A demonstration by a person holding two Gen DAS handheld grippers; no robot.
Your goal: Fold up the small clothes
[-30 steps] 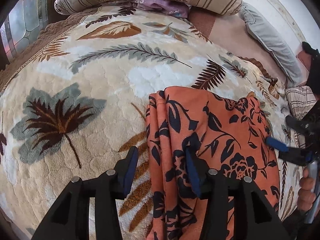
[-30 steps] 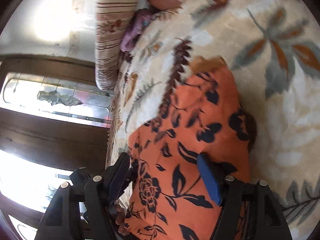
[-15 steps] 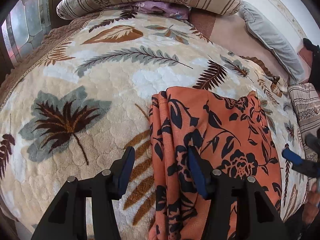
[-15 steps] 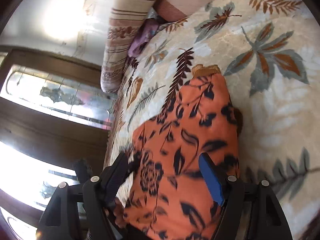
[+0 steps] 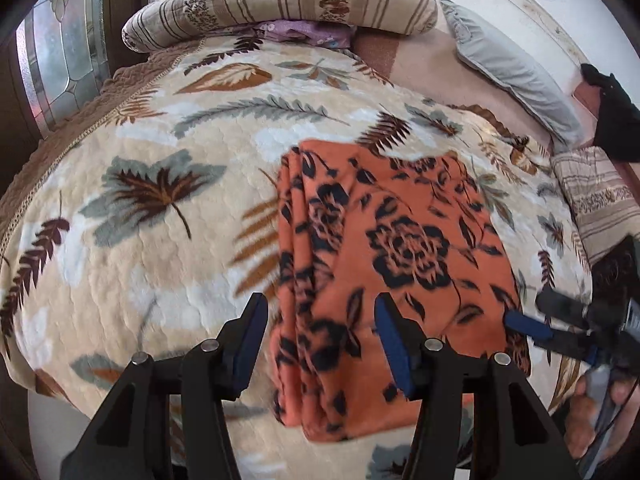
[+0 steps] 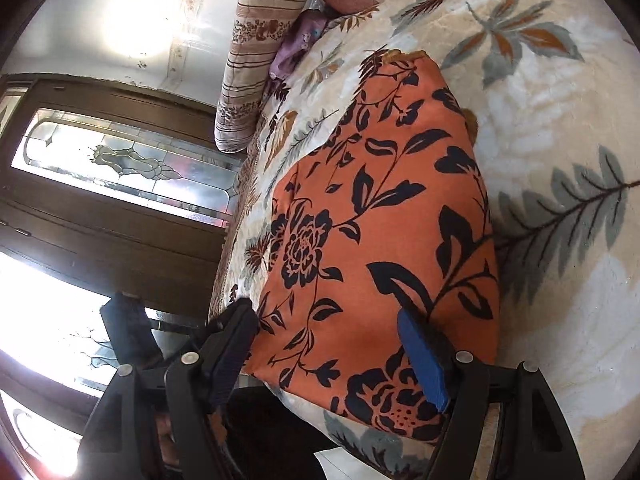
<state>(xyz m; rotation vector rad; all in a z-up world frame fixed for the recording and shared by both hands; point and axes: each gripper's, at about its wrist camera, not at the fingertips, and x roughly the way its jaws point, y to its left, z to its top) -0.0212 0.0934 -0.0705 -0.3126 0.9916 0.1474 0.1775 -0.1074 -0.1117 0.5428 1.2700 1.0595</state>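
Left gripper (image 5: pixel 320 340) open above folded orange garment (image 5: pixel 392 272)

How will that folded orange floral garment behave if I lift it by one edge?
The orange floral garment will probably droop and unfold: thin layers bunch loosely along one side. It looks light. The plush blanket may drag on it if pushed.

My left gripper (image 5: pixel 320 340) was black, angular — blue pads, silver screws. My right gripper (image 6: pixel 328 356) matched. I saw no sleeve.

Orange garment (image 5: pixel 392 264) with black flowers lies folded flat on bed.
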